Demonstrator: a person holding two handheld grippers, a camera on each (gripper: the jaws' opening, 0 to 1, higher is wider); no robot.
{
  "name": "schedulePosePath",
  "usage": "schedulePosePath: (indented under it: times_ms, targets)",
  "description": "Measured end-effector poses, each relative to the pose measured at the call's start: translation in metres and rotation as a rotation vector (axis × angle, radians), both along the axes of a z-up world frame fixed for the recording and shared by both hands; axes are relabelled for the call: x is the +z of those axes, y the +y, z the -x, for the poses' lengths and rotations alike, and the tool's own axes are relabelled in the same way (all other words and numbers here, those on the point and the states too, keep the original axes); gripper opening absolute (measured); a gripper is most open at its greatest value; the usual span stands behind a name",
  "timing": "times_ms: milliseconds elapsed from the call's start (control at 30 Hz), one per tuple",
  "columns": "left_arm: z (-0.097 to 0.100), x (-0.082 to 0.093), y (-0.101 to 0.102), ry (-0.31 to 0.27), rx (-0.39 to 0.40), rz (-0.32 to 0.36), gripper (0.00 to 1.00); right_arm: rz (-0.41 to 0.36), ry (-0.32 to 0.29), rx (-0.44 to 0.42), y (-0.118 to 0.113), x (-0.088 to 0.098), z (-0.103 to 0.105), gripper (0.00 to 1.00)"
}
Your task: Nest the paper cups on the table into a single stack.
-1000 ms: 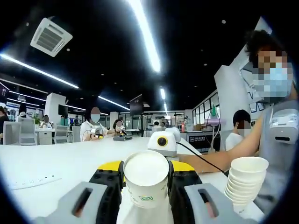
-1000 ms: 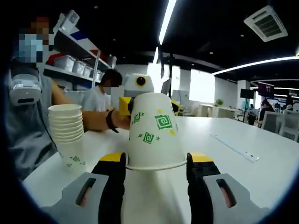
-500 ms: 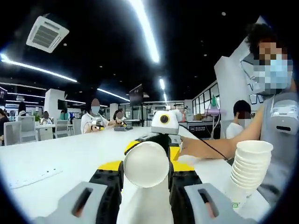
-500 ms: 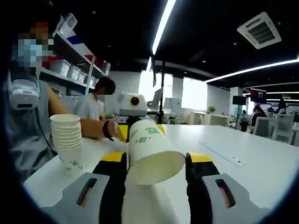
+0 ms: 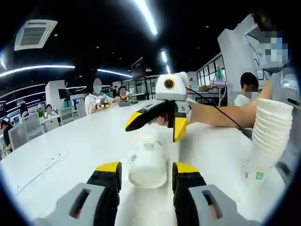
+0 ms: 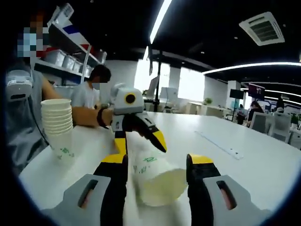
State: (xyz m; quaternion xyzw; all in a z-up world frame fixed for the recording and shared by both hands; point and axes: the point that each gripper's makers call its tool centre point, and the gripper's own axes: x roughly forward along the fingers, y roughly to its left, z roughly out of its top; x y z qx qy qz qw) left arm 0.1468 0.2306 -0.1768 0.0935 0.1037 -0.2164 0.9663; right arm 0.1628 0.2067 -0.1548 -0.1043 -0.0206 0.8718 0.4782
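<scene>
Cup (image 5: pixel 147 162) on its side on table (image 5: pixel 70 150) between both grippers' released jaws; stack (image 5: pixel 268 136) near edge.

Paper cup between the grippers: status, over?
Left gripper open, right gripper open, facing each other. White paper cup with green print on its side between them, blurred, ungripped. Stack of white paper cups upright alongside; nothing blocking.

white table (image 5: pixel 70 150), seated people (image 5: pixel 97 96), shelf bins (image 6: pixel 66 60)
</scene>
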Motion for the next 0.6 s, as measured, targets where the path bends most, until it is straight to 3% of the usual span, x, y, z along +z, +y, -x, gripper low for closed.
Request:
schedulePosePath:
  times_ms: [367, 600]
  targets:
    - [0.000, 0.003, 0.001, -0.013, 0.004, -0.012, 0.45, 0.019, -0.017, 0.006, -0.001, -0.006, -0.001, 0.55]
    - [0.000, 0.004, 0.000, -0.022, 0.004, -0.028, 0.43, 0.039, -0.008, 0.013, -0.005, -0.010, -0.009, 0.65]
